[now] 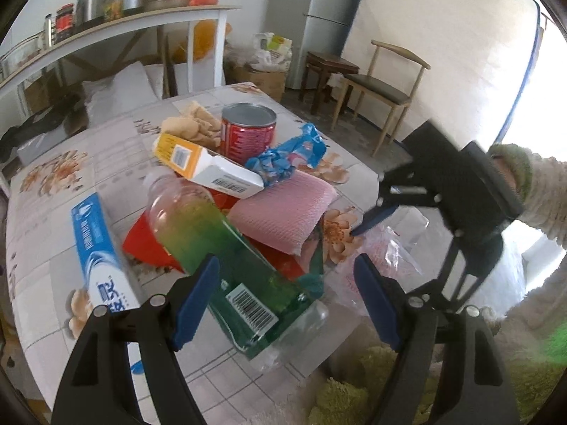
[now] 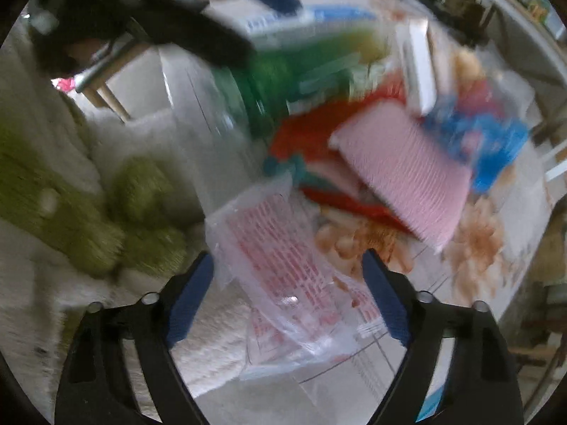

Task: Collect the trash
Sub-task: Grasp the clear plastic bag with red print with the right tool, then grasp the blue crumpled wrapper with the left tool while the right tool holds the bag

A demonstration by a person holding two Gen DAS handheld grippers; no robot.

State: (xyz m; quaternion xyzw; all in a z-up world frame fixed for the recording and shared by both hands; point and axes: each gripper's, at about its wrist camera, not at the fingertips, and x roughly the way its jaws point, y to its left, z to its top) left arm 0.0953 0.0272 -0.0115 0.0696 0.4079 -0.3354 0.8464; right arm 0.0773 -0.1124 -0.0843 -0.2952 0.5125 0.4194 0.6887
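A pile of trash lies on the flowered table [image 1: 106,163]. A clear plastic bottle with a green label [image 1: 226,265] lies on its side between the fingers of my open left gripper [image 1: 287,304]. Behind it are a pink sponge [image 1: 283,212], an orange and white carton [image 1: 209,166], a red can [image 1: 248,131], a blue wrapper [image 1: 290,156] and a toothpaste box [image 1: 102,255]. My right gripper [image 2: 287,301] is open over a clear plastic wrapper with red print [image 2: 283,265] at the table's near edge. The right wrist view is blurred.
A red flat packet [image 1: 149,244] lies under the pile. A green and white fluffy garment [image 2: 71,194] is at the table's near edge. A shelf with pots and jars [image 1: 117,10], a wooden chair [image 1: 382,85] and a fridge [image 1: 329,3] stand behind.
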